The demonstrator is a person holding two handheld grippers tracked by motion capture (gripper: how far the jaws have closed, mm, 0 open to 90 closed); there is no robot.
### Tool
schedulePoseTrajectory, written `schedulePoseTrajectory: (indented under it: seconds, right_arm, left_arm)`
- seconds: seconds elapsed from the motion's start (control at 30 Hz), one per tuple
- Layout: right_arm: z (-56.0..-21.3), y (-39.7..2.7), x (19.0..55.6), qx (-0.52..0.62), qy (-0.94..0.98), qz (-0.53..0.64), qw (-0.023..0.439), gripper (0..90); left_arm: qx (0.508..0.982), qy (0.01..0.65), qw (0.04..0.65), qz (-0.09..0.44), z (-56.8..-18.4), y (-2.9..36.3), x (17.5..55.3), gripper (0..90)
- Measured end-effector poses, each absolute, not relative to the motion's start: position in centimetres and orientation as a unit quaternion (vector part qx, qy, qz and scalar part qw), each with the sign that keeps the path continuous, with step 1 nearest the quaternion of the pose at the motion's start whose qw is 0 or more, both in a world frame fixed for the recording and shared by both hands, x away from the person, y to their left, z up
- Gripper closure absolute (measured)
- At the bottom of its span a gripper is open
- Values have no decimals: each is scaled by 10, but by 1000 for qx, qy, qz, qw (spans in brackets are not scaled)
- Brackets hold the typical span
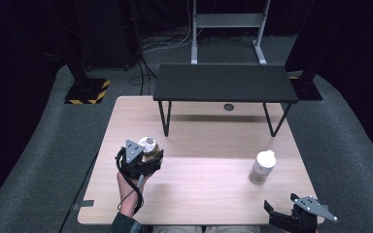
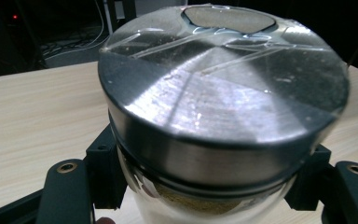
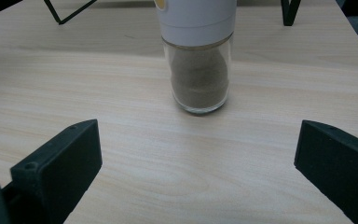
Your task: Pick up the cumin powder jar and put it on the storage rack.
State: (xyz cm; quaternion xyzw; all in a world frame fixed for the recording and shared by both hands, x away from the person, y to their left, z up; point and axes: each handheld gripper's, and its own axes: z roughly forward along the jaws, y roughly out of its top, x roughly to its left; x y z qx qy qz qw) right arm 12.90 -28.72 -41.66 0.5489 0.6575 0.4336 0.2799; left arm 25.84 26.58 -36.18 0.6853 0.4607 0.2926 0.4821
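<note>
Left claw (image 1: 148, 158): clamped on the metal-lidded jar (image 2: 223, 107), at 9 o'clock of the surface (image 1: 209, 189).
Right claw (image 1: 284, 213): jaws wide, nothing between, at 5 o'clock.
White-capped shaker (image 1: 262, 166): upright, at 12 o'clock from the right claw, apart.

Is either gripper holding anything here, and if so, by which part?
The left gripper holds a metal-lidded jar, its pads clamped on the glass body just below the lid. The right gripper is open and empty.
</note>
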Motion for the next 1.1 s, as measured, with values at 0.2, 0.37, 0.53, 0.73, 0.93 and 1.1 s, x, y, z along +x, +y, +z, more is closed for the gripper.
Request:
schedulePoseTrajectory:
  seconds: [0.2,0.37,0.53,0.73,0.93,1.1]
  right_arm:
    - [-416,-287,129,549,658,433,280,0]
    - [-417,-287,130,545,661,433,279,0]
    - [-417,-286,130,544,662,433,279,0]
    - [-417,-286,131,544,663,432,278,0]
    - [-417,-286,131,545,664,430,278,0]
    - [-417,-287,131,545,664,430,278,0]
  left_arm:
    - [688,455,485,290,-356,262,266,308]
    - [691,454,485,286,-350,258,274,308]
    - [693,449,485,286,-347,255,279,308]
    - [695,448,487,282,-342,252,288,308]
    - [696,451,486,276,-339,251,297,308]
    - [698,452,482,275,-337,251,303,308]
